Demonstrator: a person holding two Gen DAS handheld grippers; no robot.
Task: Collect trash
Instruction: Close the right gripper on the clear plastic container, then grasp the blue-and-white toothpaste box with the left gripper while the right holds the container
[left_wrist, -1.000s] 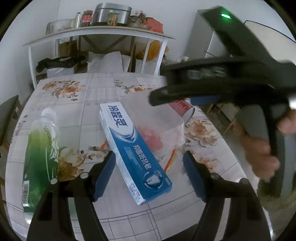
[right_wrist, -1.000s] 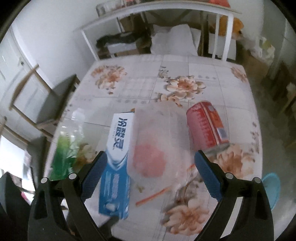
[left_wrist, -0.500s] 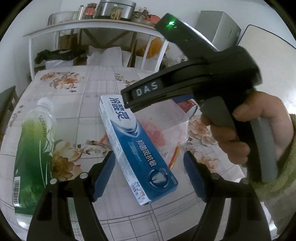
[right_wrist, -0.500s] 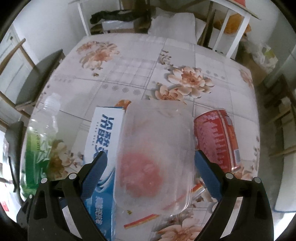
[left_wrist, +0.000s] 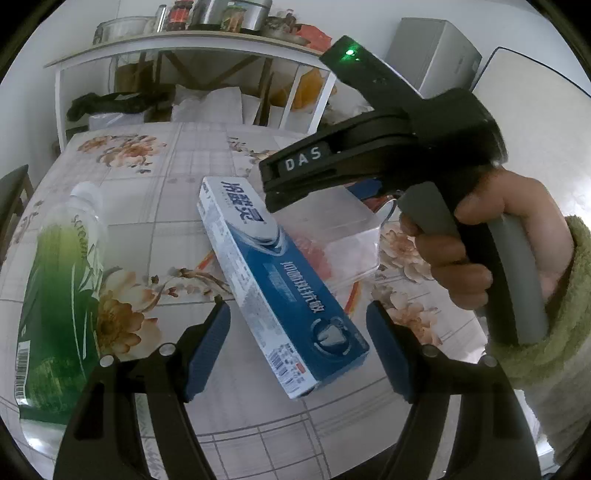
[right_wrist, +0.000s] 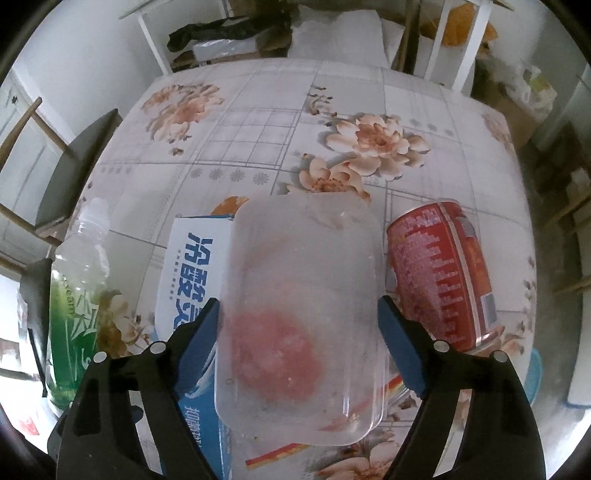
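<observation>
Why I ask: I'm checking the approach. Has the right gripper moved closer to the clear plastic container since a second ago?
Yes. The right gripper has come down toward the clear plastic container, judged against the table; its closing jaws now flank it.

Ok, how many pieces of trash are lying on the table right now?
4. From left to right: a green-labelled plastic bottle, a blue toothpaste box, a clear plastic container and a red can. A thin strip under the container may be more; some could be hidden.

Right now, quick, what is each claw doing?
Left claw: open, holding nothing, toothpaste box between its jaws.
Right claw: closing around the plastic tray, pads about touching its sides.
</observation>
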